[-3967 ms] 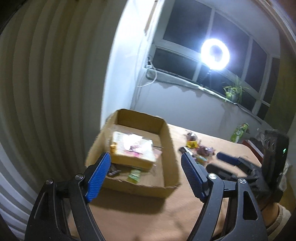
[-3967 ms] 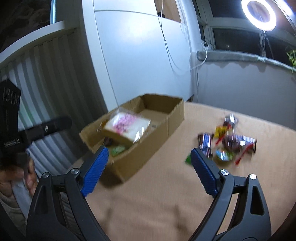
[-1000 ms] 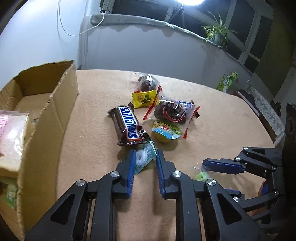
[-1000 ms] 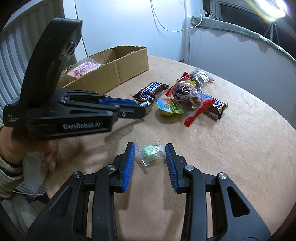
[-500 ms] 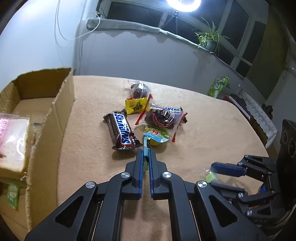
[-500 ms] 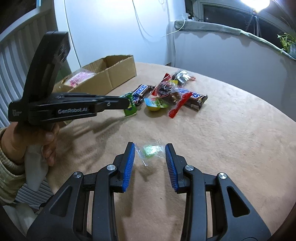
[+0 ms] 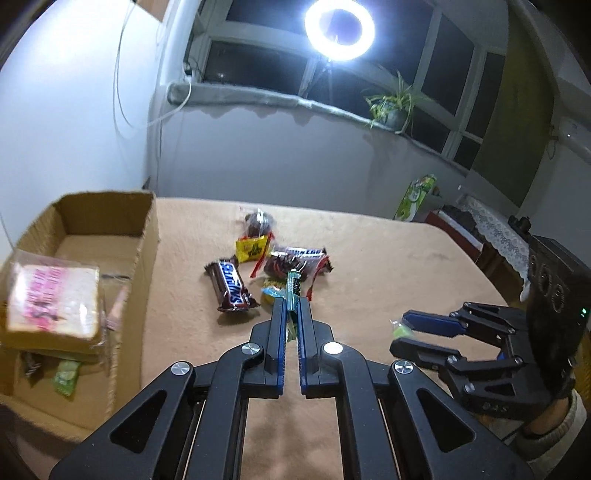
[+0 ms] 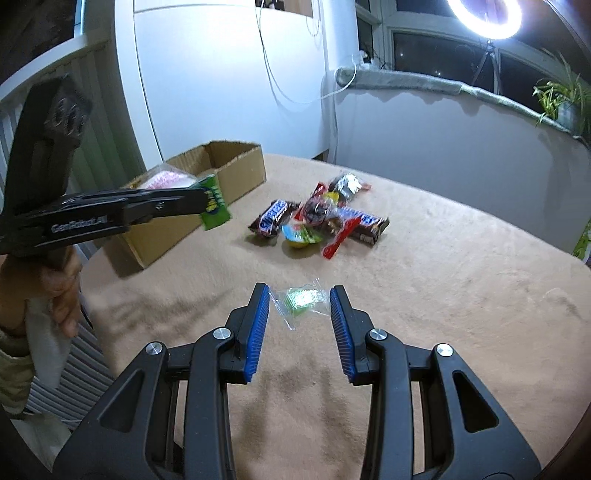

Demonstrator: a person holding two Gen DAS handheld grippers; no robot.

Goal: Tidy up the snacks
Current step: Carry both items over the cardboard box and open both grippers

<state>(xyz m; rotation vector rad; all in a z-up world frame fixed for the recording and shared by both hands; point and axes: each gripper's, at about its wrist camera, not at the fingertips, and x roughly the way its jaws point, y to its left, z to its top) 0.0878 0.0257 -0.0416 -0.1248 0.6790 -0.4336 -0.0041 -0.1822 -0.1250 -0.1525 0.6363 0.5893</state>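
1. beige cloth covers the table in front of you, under one lit ring light at the window.
2. your left gripper has its jaws pinched tight on one flat green packet; seen along the fingers it shows edge-on, sticking out toward 12 o'clock.
3. in the right wrist view that packet hangs clear above the table, just in front of the cardboard box.
4. your right gripper has its jaws partly open, with one small clear-wrapped green candy between the pads. its wrapper edges reach both pads, but i cannot tell for sure whether it is clamped.
5. one box sits at 10 o'clock in the left wrist view. inside it you have one pink-printed bread pack and one small green packet below it.
6. the loose pile lies at 12 o'clock on the cloth: two snickers bars, one yellow packet, one yellow-green jelly cup, and two dark sweets in clear wrap, one with red ends.
7. your left hand also holds a white cloth.
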